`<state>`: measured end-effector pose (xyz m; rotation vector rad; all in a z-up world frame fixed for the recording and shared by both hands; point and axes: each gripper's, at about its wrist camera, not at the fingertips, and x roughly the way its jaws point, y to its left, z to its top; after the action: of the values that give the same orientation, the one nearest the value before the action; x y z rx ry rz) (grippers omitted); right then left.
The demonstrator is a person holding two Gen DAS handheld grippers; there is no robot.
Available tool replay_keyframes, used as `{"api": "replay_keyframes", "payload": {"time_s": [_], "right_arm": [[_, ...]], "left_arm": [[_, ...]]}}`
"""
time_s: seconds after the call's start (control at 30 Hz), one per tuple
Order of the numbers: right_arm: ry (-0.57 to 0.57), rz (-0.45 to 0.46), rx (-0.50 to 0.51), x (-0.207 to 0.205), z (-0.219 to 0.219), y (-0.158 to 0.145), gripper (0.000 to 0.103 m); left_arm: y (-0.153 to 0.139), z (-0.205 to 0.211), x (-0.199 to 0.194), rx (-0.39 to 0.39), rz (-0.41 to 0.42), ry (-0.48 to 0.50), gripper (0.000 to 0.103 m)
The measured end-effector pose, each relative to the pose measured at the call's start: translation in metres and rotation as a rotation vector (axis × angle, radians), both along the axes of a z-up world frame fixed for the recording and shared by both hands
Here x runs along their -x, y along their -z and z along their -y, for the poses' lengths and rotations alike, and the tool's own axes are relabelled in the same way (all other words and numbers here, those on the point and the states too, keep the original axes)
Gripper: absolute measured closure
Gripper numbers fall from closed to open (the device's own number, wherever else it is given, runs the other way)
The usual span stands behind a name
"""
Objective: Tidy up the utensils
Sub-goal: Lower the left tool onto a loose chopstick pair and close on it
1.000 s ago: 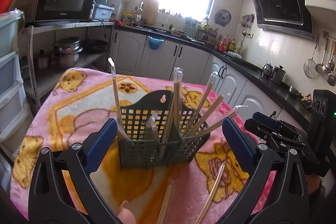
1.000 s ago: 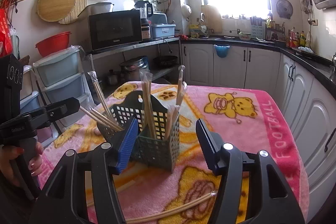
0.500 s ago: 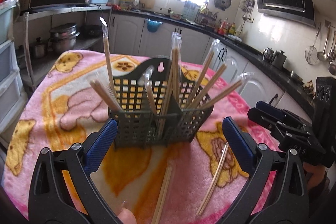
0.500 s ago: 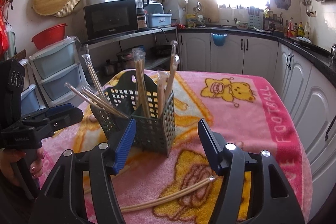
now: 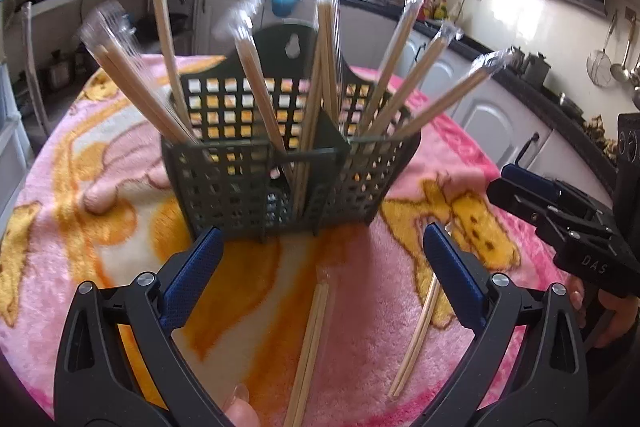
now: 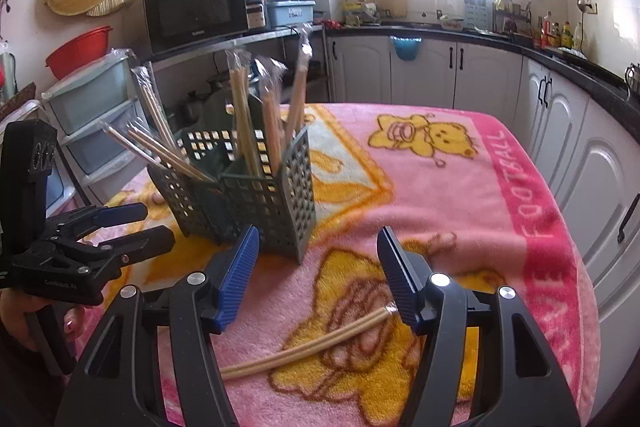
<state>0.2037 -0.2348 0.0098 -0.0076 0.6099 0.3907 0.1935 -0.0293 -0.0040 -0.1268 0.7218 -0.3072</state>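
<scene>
A dark perforated utensil holder (image 5: 288, 167) stands on the pink blanket, with several wrapped chopstick pairs leaning out of its compartments. Two more wrapped chopstick pairs lie flat in front of it, one (image 5: 312, 339) between my left fingers' line and one (image 5: 416, 339) further right. My left gripper (image 5: 322, 233) is open just short of the holder, with nothing held. In the right wrist view the holder (image 6: 256, 199) sits ahead to the left, and my right gripper (image 6: 318, 233) is open above a lying chopstick pair (image 6: 312, 343) without touching it. The left gripper (image 6: 154, 225) shows there at the left.
The blanket-covered table (image 6: 520, 187) drops off at its right edge towards white cabinets (image 6: 560, 131). A shelf with a microwave (image 6: 196, 11) and plastic drawers (image 6: 92, 115) stands behind the holder at the left. The right gripper (image 5: 500, 183) is at the right of the left wrist view.
Both grippers have sunk and tipped down towards the table. The holder looms larger in the left wrist view, and the lying chopsticks show more fully. The jaws stay apart.
</scene>
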Motion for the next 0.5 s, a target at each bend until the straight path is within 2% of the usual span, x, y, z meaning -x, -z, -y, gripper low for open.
{"api": "replay_keyframes", "payload": {"time_s": [0.13,0.4,0.5], "right_arm": [[0.019,-0.026,0.002,-0.003,0.006,0.007,0.044],[0.052,-0.084,0.014,-0.010,0.019,0.026,0.044],[0.061,-0.113,0.022,-0.013,0.021,0.034,0.044]], "left_arm": [[0.013,0.004,-0.008,-0.017,-0.048,0.013,0.011],[0.034,0.023,-0.018,-0.064,-0.115,0.072,0.036],[0.042,0.030,-0.022,-0.079,-0.138,0.093,0.042]]}}
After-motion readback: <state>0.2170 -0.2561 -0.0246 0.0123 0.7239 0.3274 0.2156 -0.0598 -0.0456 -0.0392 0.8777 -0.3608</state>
